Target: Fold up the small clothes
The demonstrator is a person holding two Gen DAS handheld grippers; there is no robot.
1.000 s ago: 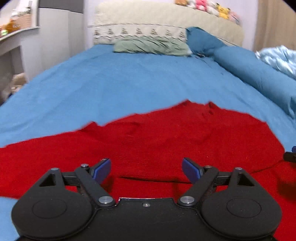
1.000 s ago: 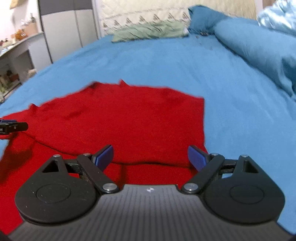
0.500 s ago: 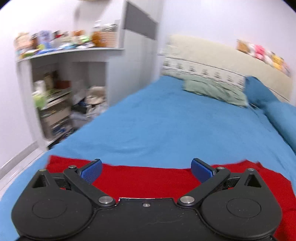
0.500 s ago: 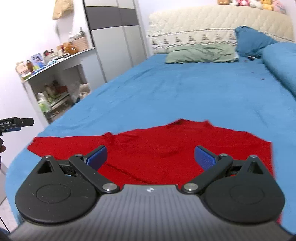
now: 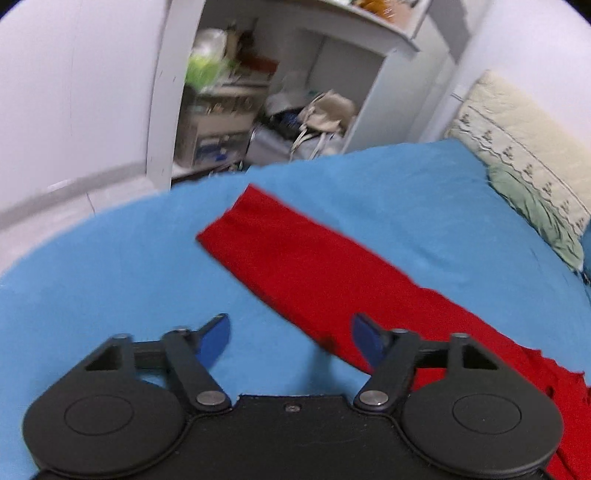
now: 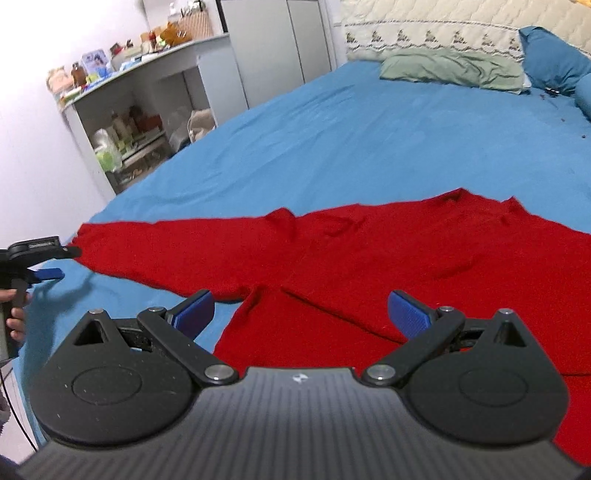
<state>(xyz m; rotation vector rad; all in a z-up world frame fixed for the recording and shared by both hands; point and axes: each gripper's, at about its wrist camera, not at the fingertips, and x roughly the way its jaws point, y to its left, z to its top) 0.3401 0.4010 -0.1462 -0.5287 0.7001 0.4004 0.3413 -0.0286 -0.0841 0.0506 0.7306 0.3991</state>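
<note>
Nearest in the right wrist view, the right hand-held gripper (image 6: 301, 314) stands wide with nothing between its blue pads, hovering above the lower body of the red sweater (image 6: 388, 266). The sweater lies spread flat on the blue bed sheet (image 6: 351, 140), its sleeve (image 5: 295, 266) stretched out toward the bed's edge. In the left wrist view the left hand-held gripper (image 5: 291, 338) points down at that sleeve; its jaws are closing, one blue pad (image 5: 364, 341) over the sleeve's edge and the other over bare sheet, neither pressing on cloth. From the right wrist view the same gripper (image 6: 55, 264) sits just beside the cuff, held by a hand (image 6: 14, 310). Farther off, a green pillow (image 6: 450, 72) and a blue pillow (image 6: 550, 61) rest against the quilted headboard (image 6: 443, 22). Beside the bed stands a white shelf unit (image 6: 147, 110) crowded with small items.
</note>
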